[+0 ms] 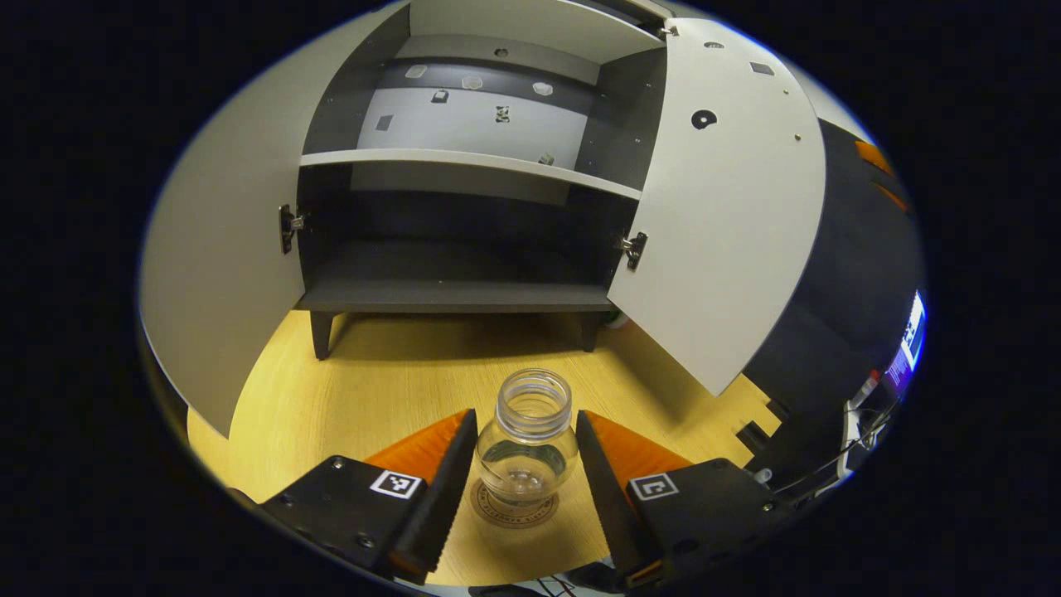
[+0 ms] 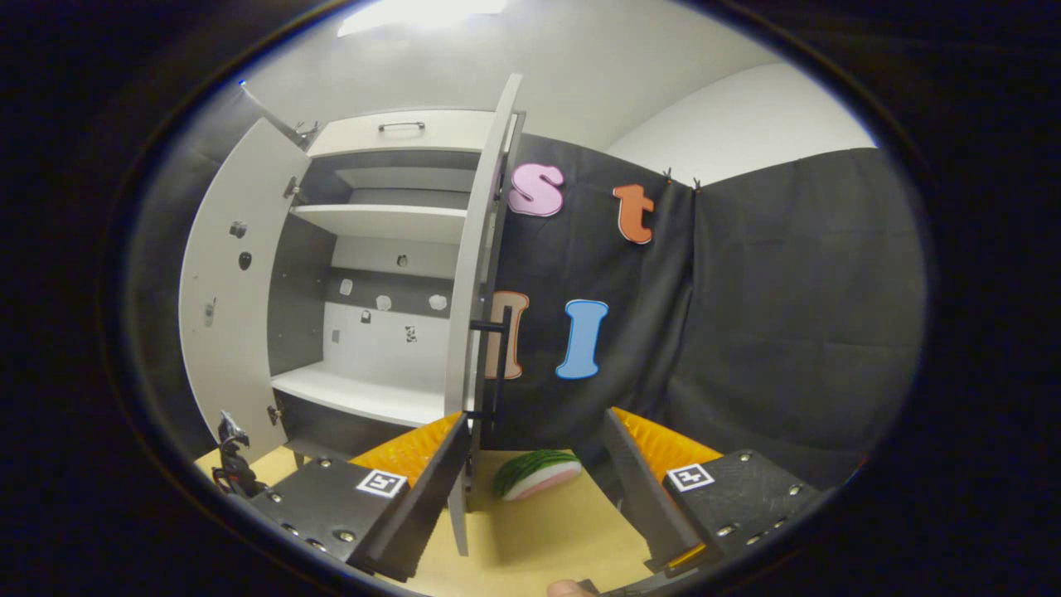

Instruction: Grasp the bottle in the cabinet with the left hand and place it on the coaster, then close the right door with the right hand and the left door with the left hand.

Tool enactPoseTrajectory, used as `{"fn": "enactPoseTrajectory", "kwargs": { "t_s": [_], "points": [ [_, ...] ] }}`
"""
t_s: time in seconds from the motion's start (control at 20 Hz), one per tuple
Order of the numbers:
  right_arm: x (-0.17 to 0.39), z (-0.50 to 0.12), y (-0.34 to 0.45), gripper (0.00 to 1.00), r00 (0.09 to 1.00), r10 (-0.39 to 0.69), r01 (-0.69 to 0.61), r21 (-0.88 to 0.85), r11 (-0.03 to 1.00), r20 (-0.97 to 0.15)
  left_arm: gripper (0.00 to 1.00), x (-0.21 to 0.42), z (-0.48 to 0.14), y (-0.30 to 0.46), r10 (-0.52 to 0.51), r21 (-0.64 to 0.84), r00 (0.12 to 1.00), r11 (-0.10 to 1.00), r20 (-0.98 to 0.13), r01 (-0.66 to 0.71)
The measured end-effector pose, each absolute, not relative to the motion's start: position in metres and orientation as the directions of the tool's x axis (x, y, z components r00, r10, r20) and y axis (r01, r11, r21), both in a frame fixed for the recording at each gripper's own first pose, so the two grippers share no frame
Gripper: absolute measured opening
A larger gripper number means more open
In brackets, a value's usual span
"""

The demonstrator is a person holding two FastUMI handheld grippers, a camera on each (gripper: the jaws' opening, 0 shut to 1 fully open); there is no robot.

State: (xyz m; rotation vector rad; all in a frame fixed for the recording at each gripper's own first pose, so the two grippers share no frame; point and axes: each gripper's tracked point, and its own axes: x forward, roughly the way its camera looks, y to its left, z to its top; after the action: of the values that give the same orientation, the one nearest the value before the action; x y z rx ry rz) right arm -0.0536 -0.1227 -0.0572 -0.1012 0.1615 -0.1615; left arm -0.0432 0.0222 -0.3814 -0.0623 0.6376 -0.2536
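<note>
In the left gripper view, the bottle point(image 1: 528, 439), clear glass with no cap, stands upright on the round coaster point(image 1: 514, 506) at the lower centre of the frame, on the light wooden desk point(image 1: 373, 390). The left hand-held gripper point(image 1: 525, 477) sits around the bottle with its jaws wide; both fingers flank the glass with a gap on each side, so neither presses on it. Above, filling the upper middle of the frame, the cabinet point(image 1: 464, 294) stands open, the left door point(image 1: 220, 274) swung out at the left of the frame and the right door point(image 1: 721, 224) at the right.

In the right gripper view, the right hand-held gripper point(image 2: 530, 506) is spread wide at the bottom of the frame, holding nothing. The right door's edge point(image 2: 477, 282) runs down the centre, its dark handle point(image 2: 496, 365) just above the gripper's left finger. A green, white and pink watermelon slice point(image 2: 535, 474) lies on the desk between the fingers.
</note>
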Motion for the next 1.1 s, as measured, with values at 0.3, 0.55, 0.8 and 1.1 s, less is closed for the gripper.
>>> {"fn": "enactPoseTrajectory", "kwargs": {
  "t_s": [0.3,0.55,0.8,1.1],
  "points": [
    [-0.056,-0.060,-0.130,0.98,0.971,-0.182,0.168,-0.100,0.981,-0.158,0.94,-0.039,-0.383,0.011,-0.265,-0.131,0.761,0.964,-0.592,0.233],
    [-0.060,-0.064,-0.137,0.98,0.965,-0.203,0.188,-0.104,0.977,-0.166,0.94,-0.034,-0.378,0.004,-0.283,-0.135,0.760,0.958,-0.586,0.253],
    [-0.064,-0.060,-0.143,0.99,0.962,-0.222,0.208,-0.100,0.973,-0.160,0.94,-0.025,-0.332,-0.010,-0.306,-0.154,0.797,0.952,-0.521,0.265],
    [-0.057,-0.054,-0.146,0.98,0.965,-0.217,0.206,-0.085,0.975,-0.145,0.93,0.003,-0.192,-0.021,-0.307,-0.109,0.902,0.952,-0.302,0.287]
  ]
}}
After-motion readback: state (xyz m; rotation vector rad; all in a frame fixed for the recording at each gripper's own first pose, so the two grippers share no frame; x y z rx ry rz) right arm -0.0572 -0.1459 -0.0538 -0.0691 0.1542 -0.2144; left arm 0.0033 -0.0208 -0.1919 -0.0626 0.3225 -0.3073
